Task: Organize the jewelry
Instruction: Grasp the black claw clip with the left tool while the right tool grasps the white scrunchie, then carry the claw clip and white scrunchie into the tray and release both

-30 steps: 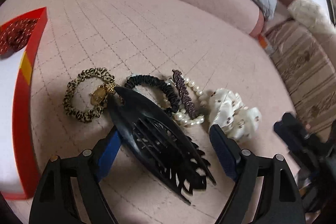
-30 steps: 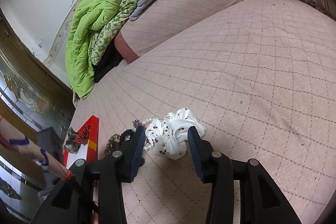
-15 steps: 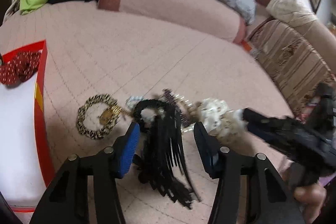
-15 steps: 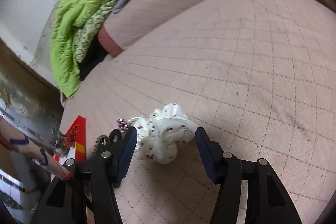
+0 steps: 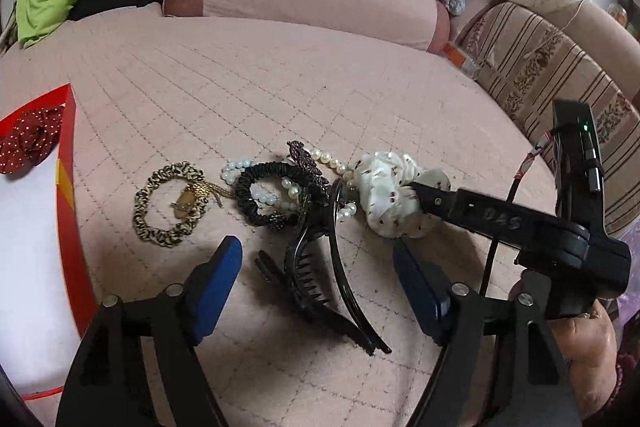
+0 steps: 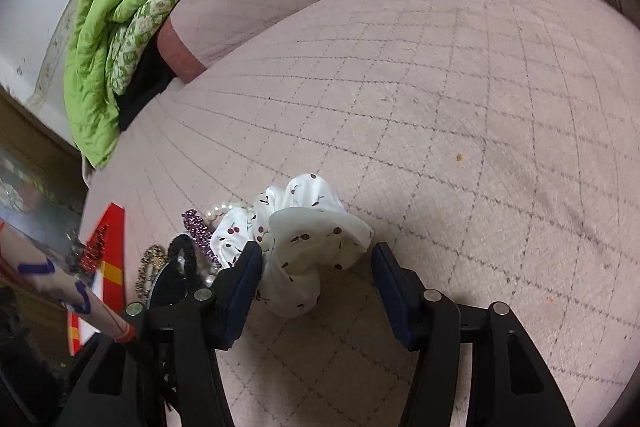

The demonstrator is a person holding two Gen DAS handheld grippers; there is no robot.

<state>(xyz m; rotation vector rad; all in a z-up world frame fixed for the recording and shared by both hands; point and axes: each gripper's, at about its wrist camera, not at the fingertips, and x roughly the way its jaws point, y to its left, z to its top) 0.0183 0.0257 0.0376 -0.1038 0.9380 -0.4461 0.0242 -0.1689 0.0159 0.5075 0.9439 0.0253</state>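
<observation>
On the pink bed [image 5: 248,99], the left gripper [image 5: 318,287] was opening, its jaws astride the black hair claw [image 5: 308,275] without touching. The right gripper [image 6: 316,279] was closing around the white scrunchie [image 6: 304,239], one pad touching.

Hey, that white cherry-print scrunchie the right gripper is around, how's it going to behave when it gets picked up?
The white scrunchie looks like soft gathered fabric, so it will probably squash and sag rather than hold shape. It likely weighs little. The pearl necklace lies against it and might drag along as the right gripper closes.
</observation>
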